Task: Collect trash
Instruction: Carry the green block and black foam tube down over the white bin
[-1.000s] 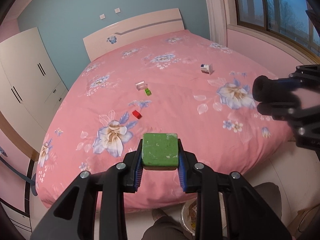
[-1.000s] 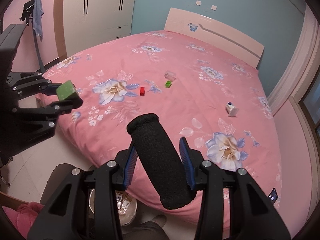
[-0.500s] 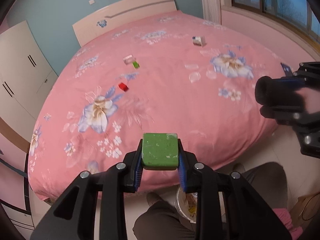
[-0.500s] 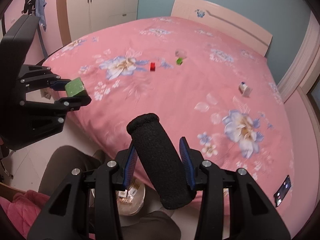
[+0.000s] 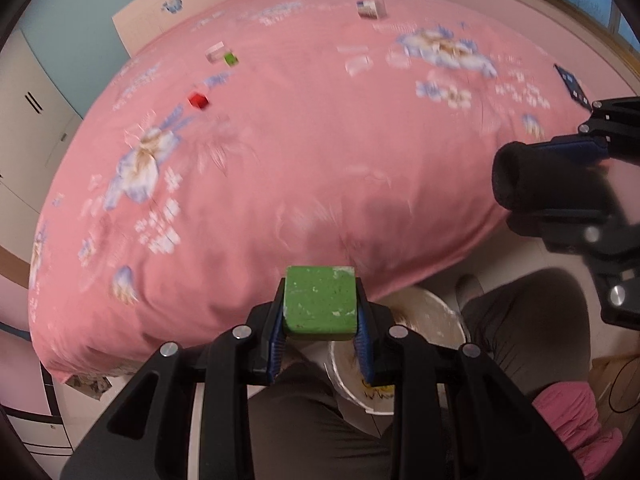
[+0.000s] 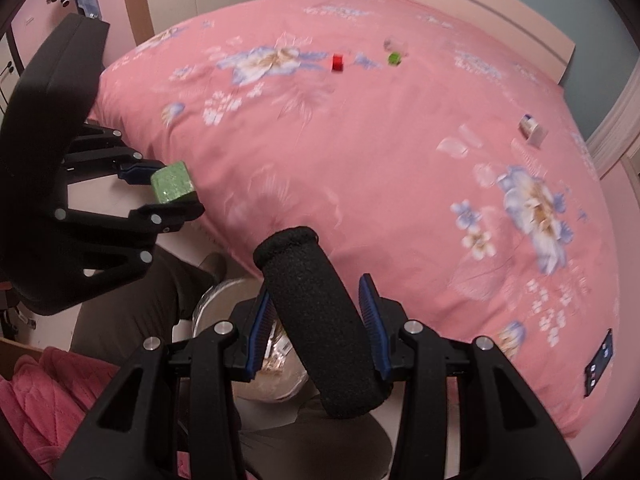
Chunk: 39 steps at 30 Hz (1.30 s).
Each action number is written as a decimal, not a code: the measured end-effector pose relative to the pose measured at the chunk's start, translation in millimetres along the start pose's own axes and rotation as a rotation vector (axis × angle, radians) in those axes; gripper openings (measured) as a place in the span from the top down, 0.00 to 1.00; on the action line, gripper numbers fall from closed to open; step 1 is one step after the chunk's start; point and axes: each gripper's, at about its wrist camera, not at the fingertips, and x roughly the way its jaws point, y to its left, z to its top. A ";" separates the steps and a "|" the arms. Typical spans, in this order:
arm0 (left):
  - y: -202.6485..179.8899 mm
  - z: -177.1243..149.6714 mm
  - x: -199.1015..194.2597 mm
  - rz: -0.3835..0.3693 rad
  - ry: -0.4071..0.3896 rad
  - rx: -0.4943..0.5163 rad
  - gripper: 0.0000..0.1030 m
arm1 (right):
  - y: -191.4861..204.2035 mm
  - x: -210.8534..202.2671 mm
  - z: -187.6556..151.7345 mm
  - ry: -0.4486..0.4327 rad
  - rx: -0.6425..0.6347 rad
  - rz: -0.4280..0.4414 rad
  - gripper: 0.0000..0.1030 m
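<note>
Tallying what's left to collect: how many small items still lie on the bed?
4: a red block, a green block with a clear block beside it, and a white box farther toward the window. Others may be hidden.

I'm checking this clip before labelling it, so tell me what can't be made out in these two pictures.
- Trash bin, left wrist view: the left hand-held gripper and green block cover most of it.
- Bin contents, right wrist view: largely hidden behind the right hand-held gripper and black foam roll.
- Small white box: label too small and blurred.
- Dark flat item, bed's edge: too small to identify.
</note>
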 end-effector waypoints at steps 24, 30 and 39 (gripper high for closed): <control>-32.1 -56.0 111.6 -0.121 0.246 0.001 0.69 | 17.6 123.2 -65.3 0.221 0.081 0.170 0.58; -32.9 -64.4 134.8 -0.149 0.294 -0.028 0.69 | 23.1 155.7 -75.2 0.277 0.093 0.197 0.58; -31.7 -82.3 176.9 -0.183 0.384 -0.067 0.69 | 37.9 205.2 -80.8 0.364 0.107 0.256 0.58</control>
